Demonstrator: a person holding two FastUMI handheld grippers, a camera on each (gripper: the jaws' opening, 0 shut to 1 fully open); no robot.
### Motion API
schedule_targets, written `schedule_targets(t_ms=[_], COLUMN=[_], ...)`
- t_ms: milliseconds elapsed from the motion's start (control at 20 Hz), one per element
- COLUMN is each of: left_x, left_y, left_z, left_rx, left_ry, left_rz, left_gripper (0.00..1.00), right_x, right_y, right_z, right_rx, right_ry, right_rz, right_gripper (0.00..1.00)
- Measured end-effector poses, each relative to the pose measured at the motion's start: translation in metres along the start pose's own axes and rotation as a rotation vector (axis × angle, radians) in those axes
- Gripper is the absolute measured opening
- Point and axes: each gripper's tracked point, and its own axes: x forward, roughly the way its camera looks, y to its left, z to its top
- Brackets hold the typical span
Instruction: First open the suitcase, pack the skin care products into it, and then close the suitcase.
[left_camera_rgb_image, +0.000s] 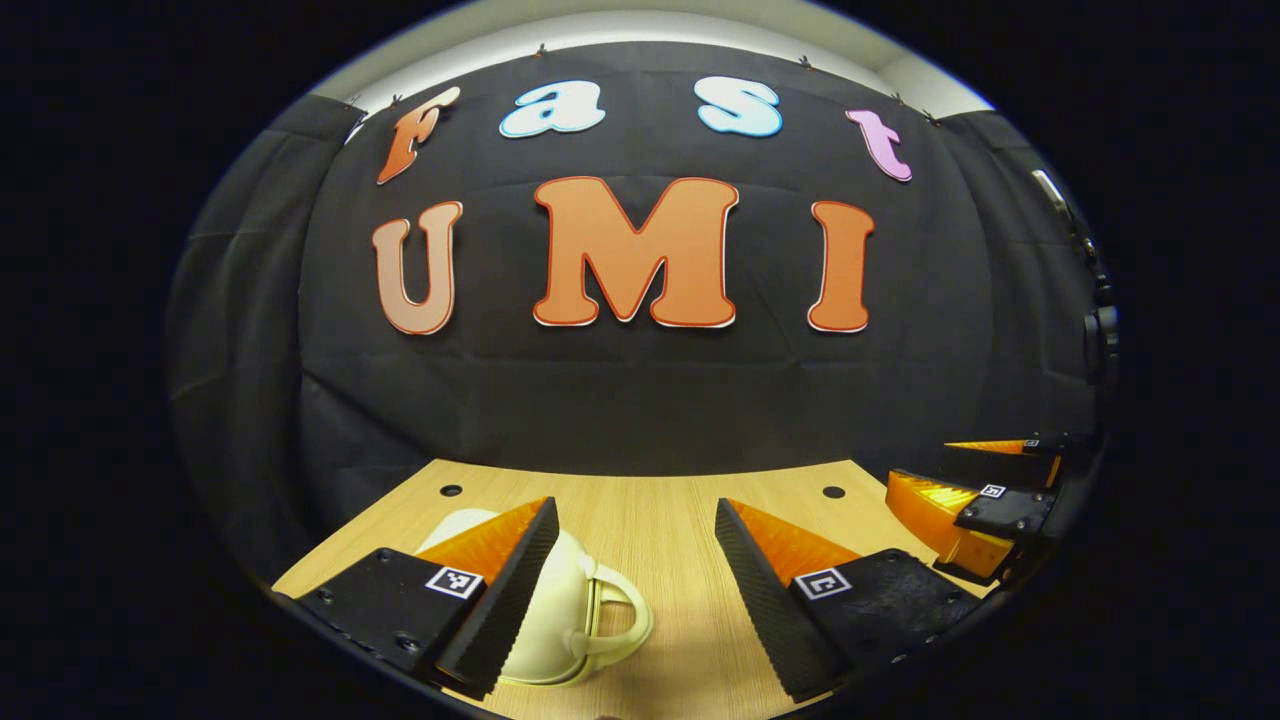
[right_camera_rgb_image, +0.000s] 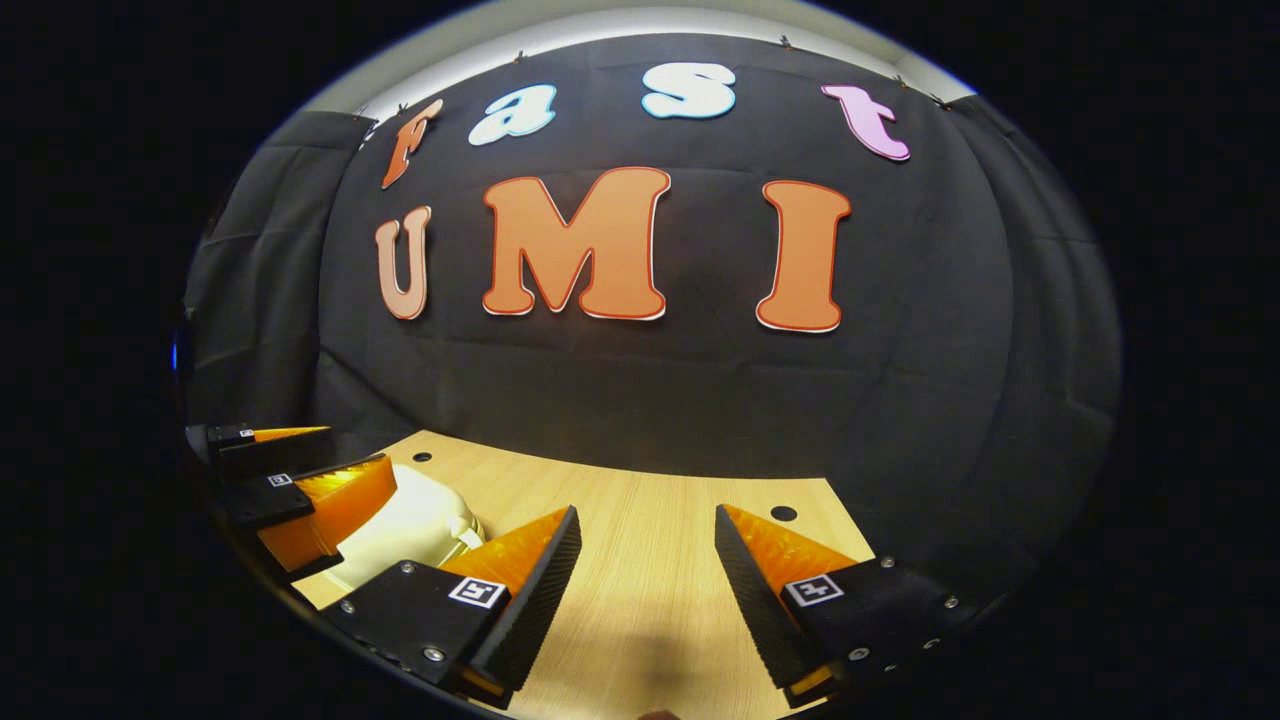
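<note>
A small cream suitcase (left_camera_rgb_image: 560, 625) lies on the wooden table (left_camera_rgb_image: 660, 510), its handle (left_camera_rgb_image: 625, 622) pointing right, and it looks closed. My left gripper (left_camera_rgb_image: 636, 505) is open above it; its left finger covers part of the case, and the handle lies in the gap between the fingers. In the right gripper view the same suitcase (right_camera_rgb_image: 410, 525) sits at the lower left, beside and apart from my open right gripper (right_camera_rgb_image: 648, 512), which holds nothing. The left gripper (right_camera_rgb_image: 300, 480) hangs over the case there. At the right edge of the left gripper view the right gripper (left_camera_rgb_image: 985, 500) hovers.
The black cloth wall stands close behind the table's far edge. Small round holes (left_camera_rgb_image: 833, 492) (right_camera_rgb_image: 783, 513) mark the tabletop near the back. Bare wood (right_camera_rgb_image: 640, 570) stretches between and ahead of the right gripper's fingers.
</note>
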Motion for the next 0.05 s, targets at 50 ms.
schedule_targets(t_ms=[50], left_x=[-0.0006], left_y=[0.0009], left_z=[0.0013], left_rx=[-0.003], left_ry=[-0.007], left_rz=[0.005], left_gripper=[0.97], right_x=[-0.0004], right_y=[0.0015], right_z=[0.0022], right_rx=[0.006], right_ry=[-0.009], right_rz=[0.005], right_gripper=[0.86])
